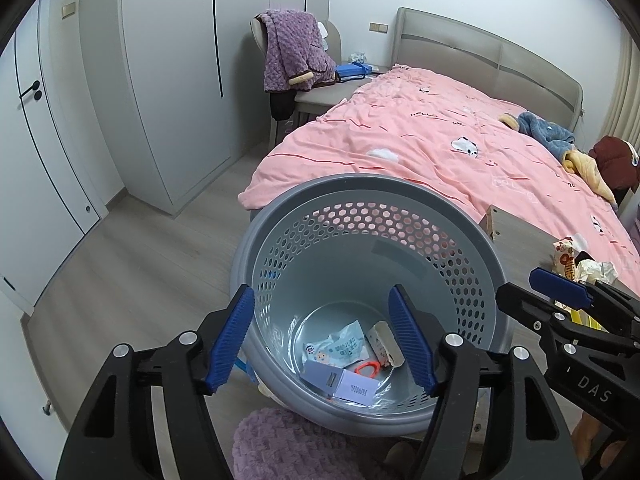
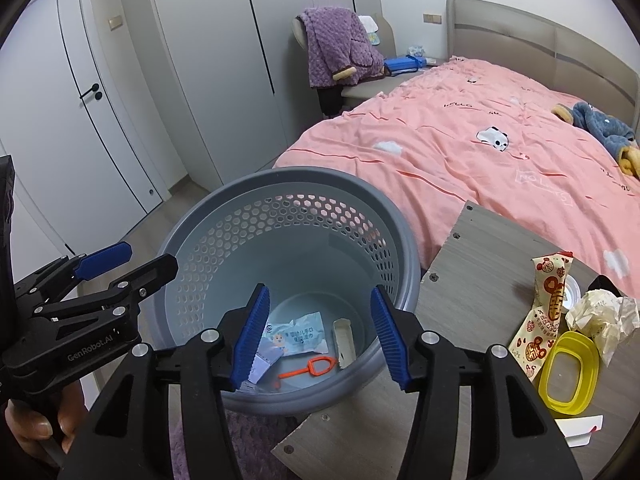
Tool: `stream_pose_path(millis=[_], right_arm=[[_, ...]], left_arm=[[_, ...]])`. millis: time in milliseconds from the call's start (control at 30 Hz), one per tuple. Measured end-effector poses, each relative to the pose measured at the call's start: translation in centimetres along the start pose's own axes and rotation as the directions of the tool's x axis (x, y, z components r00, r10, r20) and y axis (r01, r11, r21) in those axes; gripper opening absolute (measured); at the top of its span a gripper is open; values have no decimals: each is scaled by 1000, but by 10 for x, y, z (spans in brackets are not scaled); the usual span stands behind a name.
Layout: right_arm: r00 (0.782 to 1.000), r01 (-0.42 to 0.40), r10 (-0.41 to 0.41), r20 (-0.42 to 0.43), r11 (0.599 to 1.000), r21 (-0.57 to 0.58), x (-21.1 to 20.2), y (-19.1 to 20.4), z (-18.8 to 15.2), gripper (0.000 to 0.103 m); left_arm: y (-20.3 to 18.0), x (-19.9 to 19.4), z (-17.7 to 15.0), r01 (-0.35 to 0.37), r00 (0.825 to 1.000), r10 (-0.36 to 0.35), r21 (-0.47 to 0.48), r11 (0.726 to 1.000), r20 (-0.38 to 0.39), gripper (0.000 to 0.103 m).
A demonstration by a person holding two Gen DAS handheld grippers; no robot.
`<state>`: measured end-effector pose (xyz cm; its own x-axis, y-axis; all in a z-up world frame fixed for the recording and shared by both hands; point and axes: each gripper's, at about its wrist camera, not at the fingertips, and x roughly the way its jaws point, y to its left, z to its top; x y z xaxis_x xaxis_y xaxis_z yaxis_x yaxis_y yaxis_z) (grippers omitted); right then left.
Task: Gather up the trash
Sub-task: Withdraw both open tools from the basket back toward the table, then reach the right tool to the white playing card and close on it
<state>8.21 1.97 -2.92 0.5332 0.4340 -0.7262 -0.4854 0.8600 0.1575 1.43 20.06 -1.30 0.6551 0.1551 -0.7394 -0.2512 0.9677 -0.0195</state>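
Two grippers hang over a grey perforated wastebasket (image 1: 362, 216) beside a pink-covered bed (image 1: 440, 136). Both the left gripper (image 1: 325, 338) and the right gripper (image 2: 320, 338) have their blue pads spread apart with nothing between them. At the basket's bottom lie a wet-wipe packet (image 2: 298, 334), a small white box (image 1: 340, 386), an orange plastic scoop (image 2: 308, 369) and a beige wrapper (image 2: 345, 342). On the grey board (image 2: 476, 280) to the right sit a red-patterned snack wrapper (image 2: 546, 312), crumpled paper (image 2: 602, 316) and a yellow container (image 2: 568, 374).
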Motion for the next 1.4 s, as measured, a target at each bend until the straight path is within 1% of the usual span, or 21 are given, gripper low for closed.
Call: stream_pose_path(millis=[167, 300, 433, 633, 800, 900, 967, 1200, 1400], right_arm=[[1000, 2, -2, 8, 1000, 6, -6, -2, -3, 55], [1000, 5, -6, 19, 1000, 13, -13, -5, -6, 60], [1000, 9, -10, 29, 1000, 25, -20, -11, -10, 63], [999, 18, -19, 41, 999, 35, -30, -17, -16, 71], [998, 27, -30, 53, 999, 45, -41, -23, -26, 74], [997, 36, -40, 62, 998, 52, -48, -26, -32, 78], [997, 43, -47, 67, 997, 59, -54, -30, -38, 79], [993, 86, -94, 76, 991, 106, -79, -50, -61, 81], [985, 142, -157, 77, 974, 175, -102, -78, -86, 84]], left_arm=[[-3, -5, -3, 1, 1000, -1, 8, 1000, 2, 67], [-7, -9, -5, 4, 1000, -4, 18, 1000, 5, 69], [-13, -14, -6, 13, 1000, -13, 27, 1000, 10, 72], [-22, -21, -9, 23, 1000, -24, 46, 999, 17, 72], [-32, -28, -11, 34, 999, -35, 64, 997, 23, 75], [-39, -31, -13, 41, 999, -43, 73, 996, 23, 75], [-44, -34, -16, 46, 999, -48, 82, 996, 25, 76], [-67, -41, -25, 83, 996, -86, 116, 990, 21, 77], [-91, -44, -34, 122, 992, -126, 153, 981, 15, 77]])
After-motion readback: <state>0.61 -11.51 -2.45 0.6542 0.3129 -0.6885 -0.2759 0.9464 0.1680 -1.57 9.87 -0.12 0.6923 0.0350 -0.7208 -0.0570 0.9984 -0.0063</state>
